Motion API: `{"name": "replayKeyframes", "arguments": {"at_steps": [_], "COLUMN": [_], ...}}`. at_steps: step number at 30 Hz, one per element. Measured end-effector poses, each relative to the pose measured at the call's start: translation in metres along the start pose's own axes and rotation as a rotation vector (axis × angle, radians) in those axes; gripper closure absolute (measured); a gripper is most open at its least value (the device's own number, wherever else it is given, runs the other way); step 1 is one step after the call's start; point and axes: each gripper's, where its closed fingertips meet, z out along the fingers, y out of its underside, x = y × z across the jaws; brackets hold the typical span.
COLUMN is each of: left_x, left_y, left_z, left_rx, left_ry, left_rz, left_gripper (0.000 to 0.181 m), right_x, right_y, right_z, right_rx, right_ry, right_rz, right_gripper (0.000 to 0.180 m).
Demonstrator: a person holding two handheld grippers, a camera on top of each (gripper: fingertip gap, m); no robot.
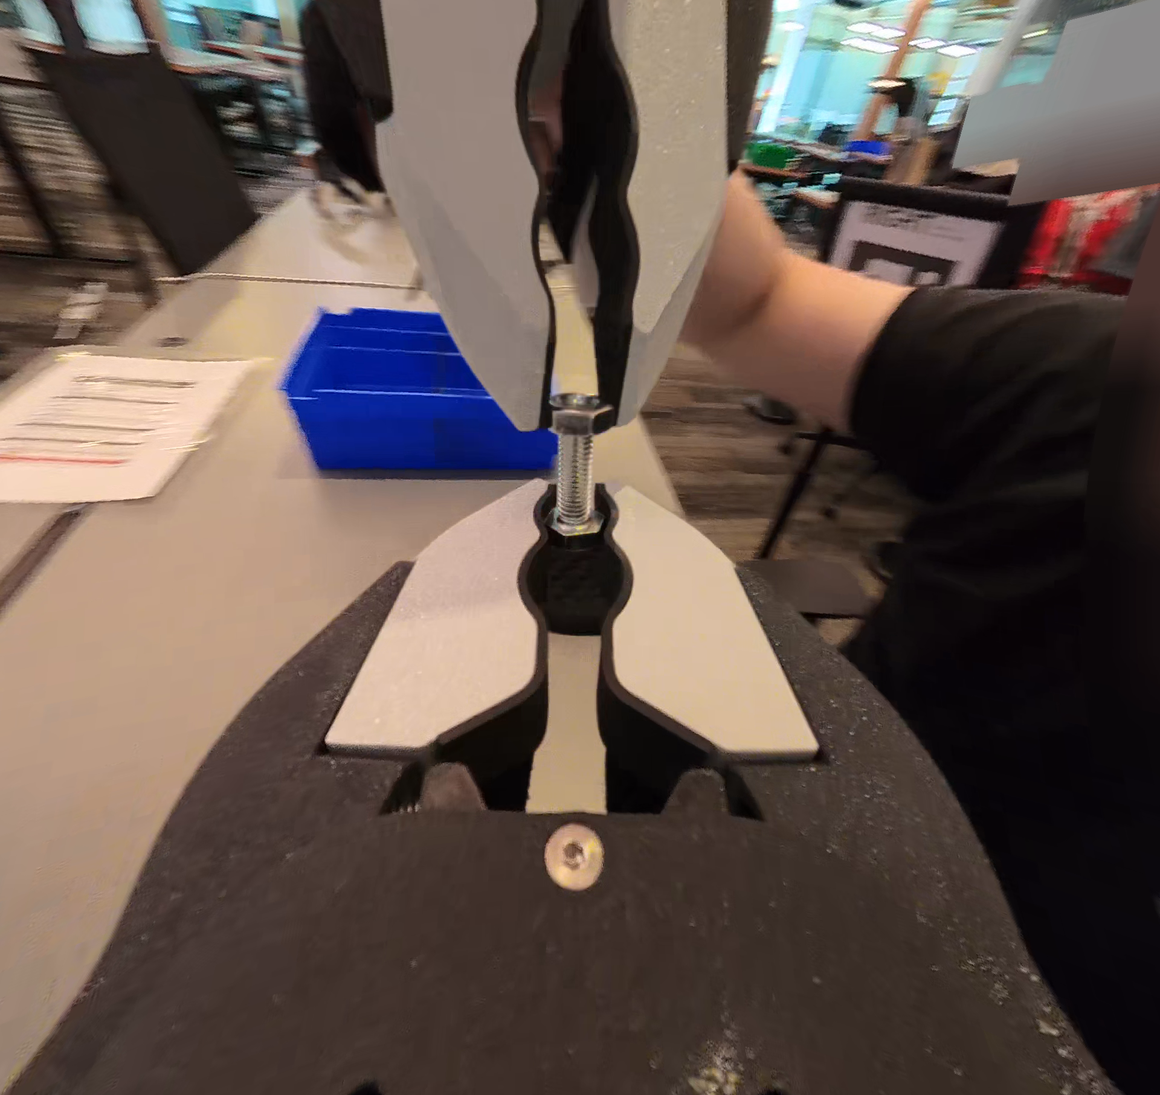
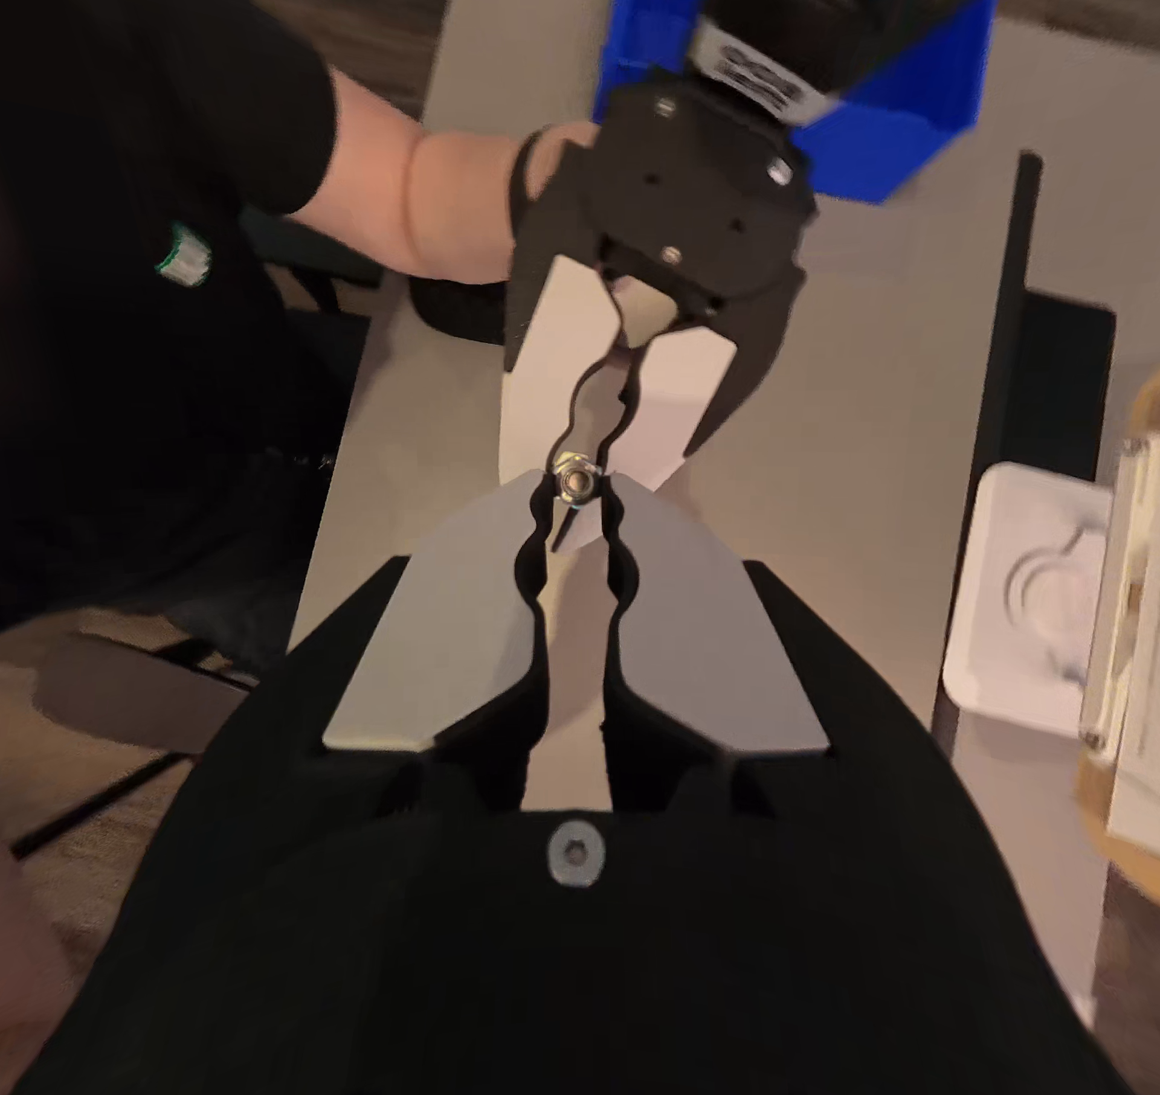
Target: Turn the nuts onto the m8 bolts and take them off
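Note:
A silver M8 bolt (image 1: 570, 469) stands upright between my two grippers. My left gripper (image 1: 574, 522) is shut on its hex head at the lower end. My right gripper (image 1: 582, 422) comes down from above and is shut on a silver nut (image 1: 582, 417) at the top end of the thread. The bare thread shows between the nut and the head. In the right wrist view I look along the bolt's axis: my right gripper (image 2: 572, 491) holds the nut (image 2: 572, 485) with the bolt's end in its middle, and the left gripper (image 2: 580, 459) faces it from behind.
A blue divided bin (image 1: 402, 400) stands on the grey table (image 1: 157, 625) behind the grippers, also in the right wrist view (image 2: 910, 142). A printed sheet (image 1: 107, 418) lies at the left. A white moulded tray (image 2: 1029, 613) sits at the right. A person's forearm (image 1: 803, 312) reaches in. Some 4 cm of space lies between my two pairs of fingers.

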Motion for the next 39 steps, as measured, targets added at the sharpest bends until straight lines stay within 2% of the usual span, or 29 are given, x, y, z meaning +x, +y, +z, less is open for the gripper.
{"name": "replayKeyframes", "arguments": {"at_steps": [8, 11, 17, 19, 22, 24, 26, 29, 31, 34, 36, 39], "left_x": [0.069, 0.081, 0.079, 0.072, 0.051, 0.034, 0.025, 0.024, 0.024, 0.017, 0.016, 0.015], "left_y": [0.008, 0.010, 0.017, 0.016, 0.017, 0.018, 0.017, 0.008, 0.005, 0.007, 0.007, 0.007], "left_z": [0.003, 0.002, 0.010, 0.009, 0.007, 0.004, 0.000, -0.007, -0.009, -0.008, -0.006, -0.004], "left_rx": [-0.022, -0.020, -0.055, -0.053, -0.065, -0.086, -0.093, -0.061, -0.056, -0.077, -0.082, -0.077], "left_ry": [0.556, 0.670, 0.640, 0.587, 0.420, 0.277, 0.188, 0.138, 0.112, 0.056, 0.048, 0.046], "left_rz": [-0.148, -0.159, -0.148, -0.142, -0.112, -0.086, -0.054, -0.022, -0.006, 0.006, 0.005, -0.006], "left_gripper": [0.169, 0.169, 0.169, 0.169, 0.169, 0.169, 0.169, 0.169, 0.169, 0.169, 0.169, 0.169], "right_x": [-0.049, -0.058, -0.056, -0.049, -0.026, -0.001, 0.016, 0.019, -0.008, -0.056, -0.084, -0.112], "right_y": [-0.008, -0.019, -0.028, -0.025, 0.000, 0.042, 0.107, 0.245, 0.332, 0.422, 0.473, 0.523], "right_z": [0.008, 0.004, -0.006, -0.012, -0.032, -0.059, -0.092, -0.150, -0.168, -0.151, -0.130, -0.099], "right_rx": [0.083, 0.154, 0.200, 0.204, 0.158, 0.091, 0.025, -0.155, -0.231, -0.264, -0.369, -0.467], "right_ry": [-0.128, -0.141, -0.104, -0.072, 0.095, 0.292, 0.457, 0.736, 0.790, 0.732, 0.704, 0.669], "right_rz": [-0.324, -0.389, -0.409, -0.360, -0.235, -0.091, 0.138, 0.567, 0.839, 1.150, 1.281, 1.413], "right_gripper": [0.166, 0.166, 0.166, 0.166, 0.166, 0.166, 0.166, 0.166, 0.166, 0.165, 0.166, 0.166]}}
